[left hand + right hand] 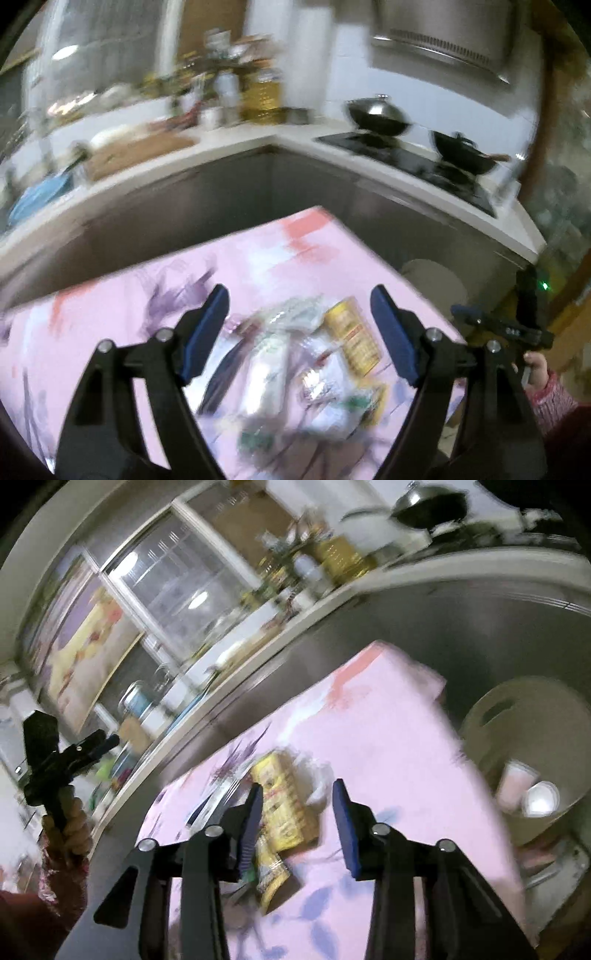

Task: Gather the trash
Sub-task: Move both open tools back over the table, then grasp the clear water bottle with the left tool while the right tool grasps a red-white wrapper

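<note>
The trash point(306, 369) lies in a loose heap on the pink flowered surface point(258, 258), in the lower middle of the left wrist view, right between and beyond the left gripper point(299, 332). Its blue fingers point(207, 332) stand wide apart with nothing touching them; the heap sits below them, not in their grasp. The picture is smeared, so single pieces are hard to sort out: clear crinkled wrappers, something dark and long on the left of the heap, and a yellow packet point(354, 336) at the heap's upper right.

In the right wrist view the same yellow packet point(284, 805) lies in the middle of the frame, with a second crumpled yellow wrapper point(271, 875) just below it. The right gripper point(297, 827) hovers over them with its fingers point(345, 830) partly apart and empty; the left finger overlaps the packet's edge in the picture, but I cannot tell whether it touches. A pale round bin point(524, 738) stands at the right edge of that frame, beside the surface, with some pale items already inside.

All of it looks light and thin. The clear film is probably soft and slippery and would collapse under a pinch, so it seems best gathered at a bunched fold. The yellow packet looks like flat, stiffer card; an edge that hangs free or lifts off the cloth would likely give the surest hold, since a flat face offers the fingers little to bite on.
</note>
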Demonstrator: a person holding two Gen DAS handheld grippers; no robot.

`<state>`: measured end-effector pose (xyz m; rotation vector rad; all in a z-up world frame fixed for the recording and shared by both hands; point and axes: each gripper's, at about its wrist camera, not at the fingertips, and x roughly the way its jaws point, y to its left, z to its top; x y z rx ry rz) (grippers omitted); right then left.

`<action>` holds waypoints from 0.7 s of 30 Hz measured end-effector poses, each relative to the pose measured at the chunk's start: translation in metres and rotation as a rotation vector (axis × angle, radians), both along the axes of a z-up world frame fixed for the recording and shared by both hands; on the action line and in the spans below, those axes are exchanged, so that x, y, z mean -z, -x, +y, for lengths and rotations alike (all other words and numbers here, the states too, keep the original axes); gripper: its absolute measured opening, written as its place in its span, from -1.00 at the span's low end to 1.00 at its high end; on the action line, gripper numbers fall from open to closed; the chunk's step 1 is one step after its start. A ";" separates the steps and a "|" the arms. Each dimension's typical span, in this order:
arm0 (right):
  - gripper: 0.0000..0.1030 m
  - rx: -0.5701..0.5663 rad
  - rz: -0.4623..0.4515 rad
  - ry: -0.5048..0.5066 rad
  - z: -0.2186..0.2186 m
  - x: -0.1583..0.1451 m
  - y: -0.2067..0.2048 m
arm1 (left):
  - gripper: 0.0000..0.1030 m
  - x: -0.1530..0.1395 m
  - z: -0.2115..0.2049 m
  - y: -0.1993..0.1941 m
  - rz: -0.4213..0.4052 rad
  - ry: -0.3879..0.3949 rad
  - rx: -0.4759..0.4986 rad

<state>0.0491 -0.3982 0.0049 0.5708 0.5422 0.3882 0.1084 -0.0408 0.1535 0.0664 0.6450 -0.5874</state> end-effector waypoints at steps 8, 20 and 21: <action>-0.46 -0.105 0.079 -0.039 0.081 0.031 -0.010 | 0.47 0.110 0.081 0.022 0.167 -0.012 -0.117; -0.46 -0.073 0.170 -0.015 0.117 0.047 -0.021 | 0.47 0.192 0.045 0.018 0.236 -0.102 -0.060; -0.46 -0.069 0.174 -0.012 0.117 0.046 -0.023 | 0.47 0.195 0.043 0.017 0.235 -0.109 -0.058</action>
